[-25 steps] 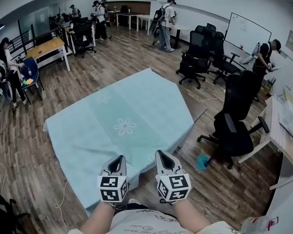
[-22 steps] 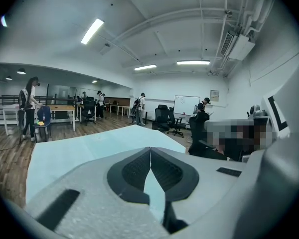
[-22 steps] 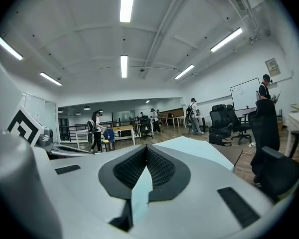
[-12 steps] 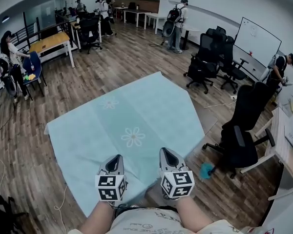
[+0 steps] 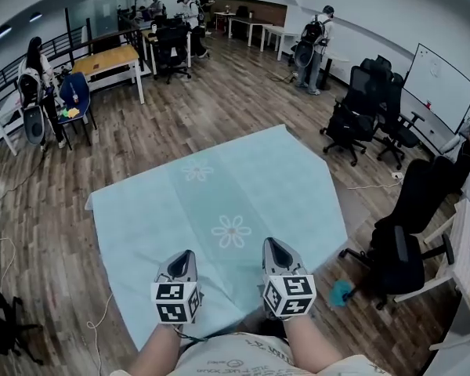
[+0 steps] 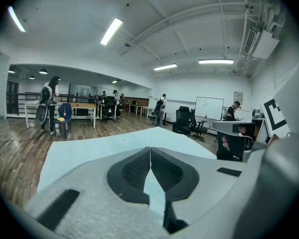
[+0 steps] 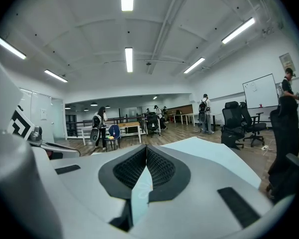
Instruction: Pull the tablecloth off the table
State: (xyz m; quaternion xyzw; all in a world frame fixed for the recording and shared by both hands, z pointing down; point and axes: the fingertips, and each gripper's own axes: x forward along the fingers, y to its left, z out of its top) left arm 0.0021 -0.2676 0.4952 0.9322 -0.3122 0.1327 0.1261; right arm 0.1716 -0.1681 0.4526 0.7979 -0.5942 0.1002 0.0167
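Note:
A light blue tablecloth (image 5: 219, 198) with white flower prints lies spread out in front of me in the head view; the table under it is hidden. My left gripper (image 5: 182, 258) is shut on the cloth's near edge, left of the middle. My right gripper (image 5: 276, 249) is shut on the same edge a little to the right. In the left gripper view a strip of the tablecloth (image 6: 154, 185) runs between the closed pads of the left gripper (image 6: 150, 148). The right gripper view shows the same: the tablecloth (image 7: 139, 190) is pinched in the right gripper (image 7: 146, 147).
Black office chairs (image 5: 399, 249) stand close at the right, with a teal thing (image 5: 341, 292) on the wooden floor beside them. A black bag (image 5: 0, 327) and a thin cable (image 5: 102, 319) lie at the left. Desks (image 5: 110, 59), more chairs and several people are farther back.
The head view has shifted, so the cloth and room sit lower and further right in the picture. Both grippers have kept their hold on the near edge.

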